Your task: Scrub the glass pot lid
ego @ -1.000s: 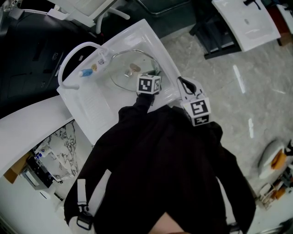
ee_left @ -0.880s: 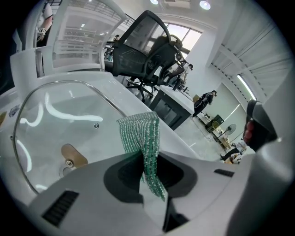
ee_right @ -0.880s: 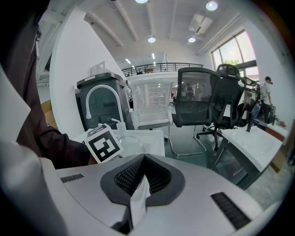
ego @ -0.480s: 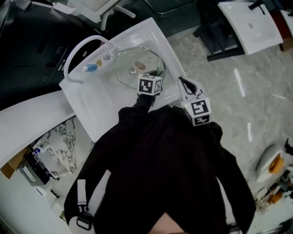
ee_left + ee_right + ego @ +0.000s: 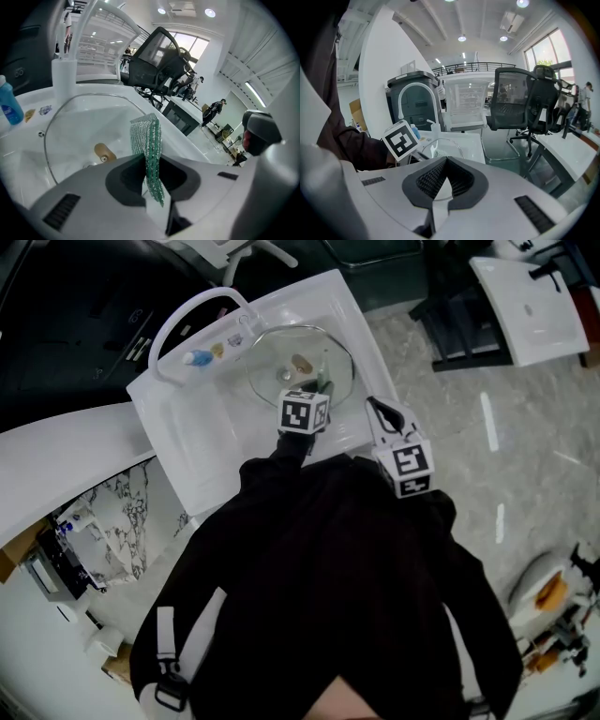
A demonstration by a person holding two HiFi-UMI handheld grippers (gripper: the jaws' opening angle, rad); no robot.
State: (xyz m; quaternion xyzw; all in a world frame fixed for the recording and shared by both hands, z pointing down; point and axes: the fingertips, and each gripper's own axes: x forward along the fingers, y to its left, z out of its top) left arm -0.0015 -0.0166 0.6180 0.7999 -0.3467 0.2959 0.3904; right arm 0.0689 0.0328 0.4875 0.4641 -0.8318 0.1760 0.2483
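Glass pot lid lies in the sink bowl at the right end of the white counter, seen from the head view. The left claw reaches over the near edge of the lid. The right claw waits just past the counter's near edge, off the lid. Since a moment ago the sink and lid have slid up and right in the picture, while both claws sit in the same spots. I think the head mostly turned. The left claw may have crept a little along the lid's near rim, so the scrubbing looks only just begun.

From the left gripper view, the left claw is clamped on a green and silver scrub pad. The pad pokes out over the lid, near its tan knob. I cannot tell if the pad touches the glass. A blue bottle stands at the counter's far edge.

From the right gripper view, the right claw has its jaws together with nothing held. Past it sit the marker cube of the left claw and the lid's rim. An office chair stands far behind.
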